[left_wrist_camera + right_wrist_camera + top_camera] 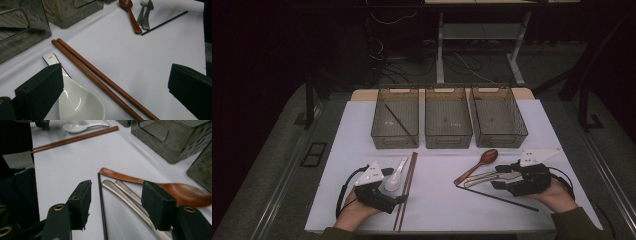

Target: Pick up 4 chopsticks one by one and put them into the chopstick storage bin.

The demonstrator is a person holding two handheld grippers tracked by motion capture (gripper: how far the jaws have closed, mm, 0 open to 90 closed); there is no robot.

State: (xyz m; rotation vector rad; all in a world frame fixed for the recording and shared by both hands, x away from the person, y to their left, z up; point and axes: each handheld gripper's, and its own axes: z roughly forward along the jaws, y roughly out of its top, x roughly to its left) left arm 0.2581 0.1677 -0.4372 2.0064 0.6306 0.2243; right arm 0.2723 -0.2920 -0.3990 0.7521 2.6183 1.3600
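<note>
My left hand-held gripper point(112, 92) hovers with jaws wide apart, gripping nothing, straddling the white ceramic soup spoon point(80, 100) and the pair of long reddish-brown wooden chopsticks point(100, 77) lying just beside it on the white counter point(140, 57). My right hand-held gripper point(116, 202) is also released, jaws either side of a thin black chopstick point(102, 207) and two silver metal utensil handles point(125, 195). Brown wooden spoon point(175, 188) touches those. Farther back, three smoky translucent plastic bins point(448, 125) in a row; the left one holds another black stick point(398, 120).
</note>
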